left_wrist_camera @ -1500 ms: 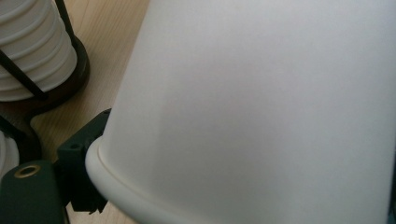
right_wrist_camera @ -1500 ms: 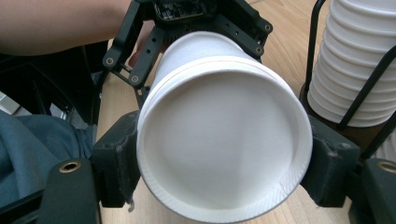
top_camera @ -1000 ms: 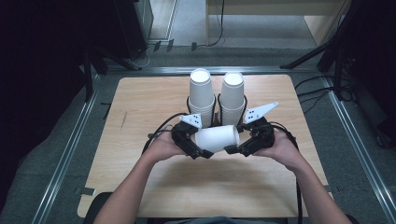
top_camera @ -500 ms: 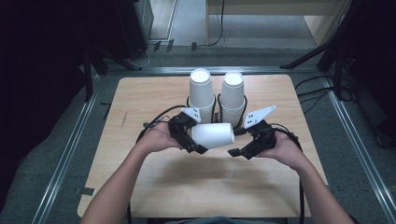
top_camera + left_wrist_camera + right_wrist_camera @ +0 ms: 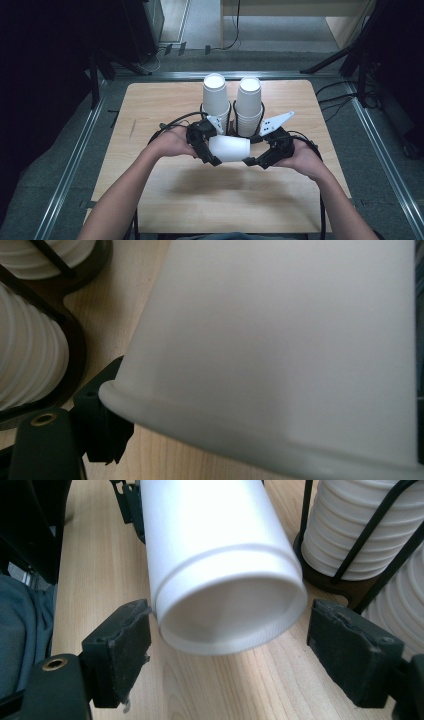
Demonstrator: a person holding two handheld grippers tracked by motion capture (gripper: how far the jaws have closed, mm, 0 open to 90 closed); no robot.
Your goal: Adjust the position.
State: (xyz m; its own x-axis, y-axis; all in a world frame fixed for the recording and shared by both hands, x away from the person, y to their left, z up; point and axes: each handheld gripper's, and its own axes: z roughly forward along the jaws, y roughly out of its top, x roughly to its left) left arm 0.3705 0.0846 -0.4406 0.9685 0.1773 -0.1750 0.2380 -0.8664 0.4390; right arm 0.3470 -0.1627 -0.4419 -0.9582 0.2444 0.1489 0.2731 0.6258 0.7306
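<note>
A white paper cup lies on its side in the air just above the wooden table, between my two grippers. My left gripper is shut on its wide rim end; in the left gripper view the cup is very close, with one black finger under the rolled rim. My right gripper is open. In the right gripper view the cup's recessed base faces the camera, and the right gripper has a pad on each side of it, the right-hand one clearly apart.
Two tall stacks of white cups stand in a black wire holder right behind the grippers, close to the held cup. The same stacks sit just beside the jaws. Bare wood lies towards the person.
The cup in the left gripper has shifted slightly to the left, so less of it lies between the right jaws. The right hand has kept still.
</note>
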